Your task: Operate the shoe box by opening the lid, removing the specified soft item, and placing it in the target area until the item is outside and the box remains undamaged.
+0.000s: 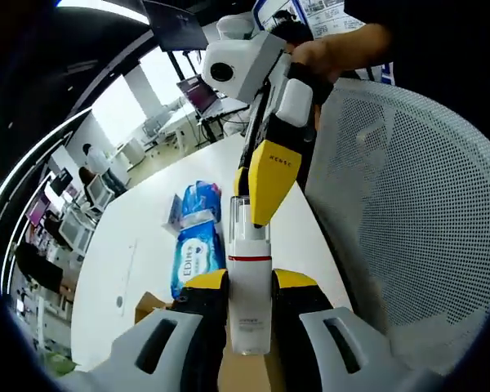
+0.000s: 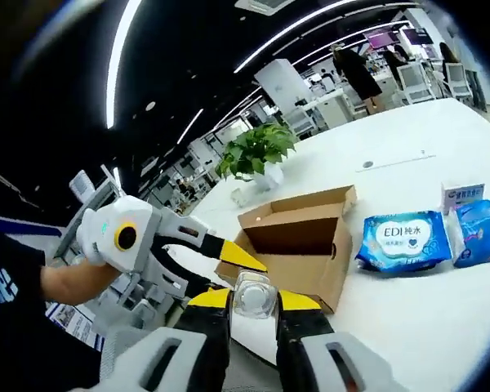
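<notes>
A white bottle [image 1: 250, 314] with a red band and a clear cap stands between the jaws of my left gripper [image 1: 250, 286], which is shut on its body. My right gripper [image 1: 253, 200] comes down from above, its yellow fingers [image 1: 273, 175] closed around the clear cap. In the right gripper view the cap [image 2: 253, 296] sits pinched in my right gripper [image 2: 253, 300], and the left gripper [image 2: 241, 265] reaches in from the left. The cardboard shoe box [image 2: 298, 245] stands open on the white table just behind, its inside dark. A corner of the box [image 1: 151, 306] lies under my left jaws.
Two blue wipe packs [image 2: 404, 237] [image 2: 478, 233] lie right of the box, also the blue wipe packs [image 1: 198, 249]. A small white card [image 2: 461, 194] and a potted plant [image 2: 257, 151] stand further back. A mesh chair back [image 1: 416, 220] is close on the right. People stand at distant desks.
</notes>
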`<state>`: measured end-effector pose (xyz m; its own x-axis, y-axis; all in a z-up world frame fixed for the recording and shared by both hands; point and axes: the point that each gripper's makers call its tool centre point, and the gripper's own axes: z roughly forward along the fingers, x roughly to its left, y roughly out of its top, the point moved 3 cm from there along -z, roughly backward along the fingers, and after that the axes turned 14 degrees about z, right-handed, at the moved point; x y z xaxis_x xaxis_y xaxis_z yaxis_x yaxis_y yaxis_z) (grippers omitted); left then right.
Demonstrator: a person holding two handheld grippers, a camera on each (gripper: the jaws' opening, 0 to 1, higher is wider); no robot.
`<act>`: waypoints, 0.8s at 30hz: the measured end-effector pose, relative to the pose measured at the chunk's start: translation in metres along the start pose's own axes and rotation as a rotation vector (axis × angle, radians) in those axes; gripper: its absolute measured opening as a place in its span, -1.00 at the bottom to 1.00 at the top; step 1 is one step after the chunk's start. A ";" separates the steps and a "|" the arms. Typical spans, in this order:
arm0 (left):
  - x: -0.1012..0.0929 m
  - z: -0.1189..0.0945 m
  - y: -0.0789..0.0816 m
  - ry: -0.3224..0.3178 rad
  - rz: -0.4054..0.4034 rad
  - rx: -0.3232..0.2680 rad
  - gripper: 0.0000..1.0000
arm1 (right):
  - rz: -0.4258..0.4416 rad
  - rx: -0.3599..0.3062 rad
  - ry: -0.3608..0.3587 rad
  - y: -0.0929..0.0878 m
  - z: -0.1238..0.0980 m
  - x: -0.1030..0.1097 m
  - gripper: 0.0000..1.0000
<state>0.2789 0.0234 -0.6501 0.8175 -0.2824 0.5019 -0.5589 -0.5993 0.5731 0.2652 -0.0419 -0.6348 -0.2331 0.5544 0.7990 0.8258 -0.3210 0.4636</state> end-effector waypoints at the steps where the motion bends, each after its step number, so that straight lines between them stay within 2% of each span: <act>1: 0.000 0.001 0.000 0.009 0.016 0.004 -0.61 | 0.003 0.000 0.001 0.000 0.000 -0.001 -0.67; 15: 0.000 0.007 -0.002 0.059 0.103 0.025 -0.61 | 0.103 0.003 -0.015 -0.002 0.010 -0.007 -0.67; 18: 0.000 0.009 -0.004 0.063 0.109 0.038 -0.61 | 0.103 -0.002 -0.026 -0.002 0.011 -0.009 -0.67; 24: -0.002 0.011 -0.004 0.053 0.090 0.021 -0.60 | 0.115 0.003 -0.027 -0.004 0.010 -0.010 -0.68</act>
<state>0.2812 0.0187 -0.6605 0.7550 -0.2961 0.5850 -0.6264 -0.5892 0.5103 0.2699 -0.0385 -0.6484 -0.1227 0.5341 0.8365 0.8477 -0.3819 0.3682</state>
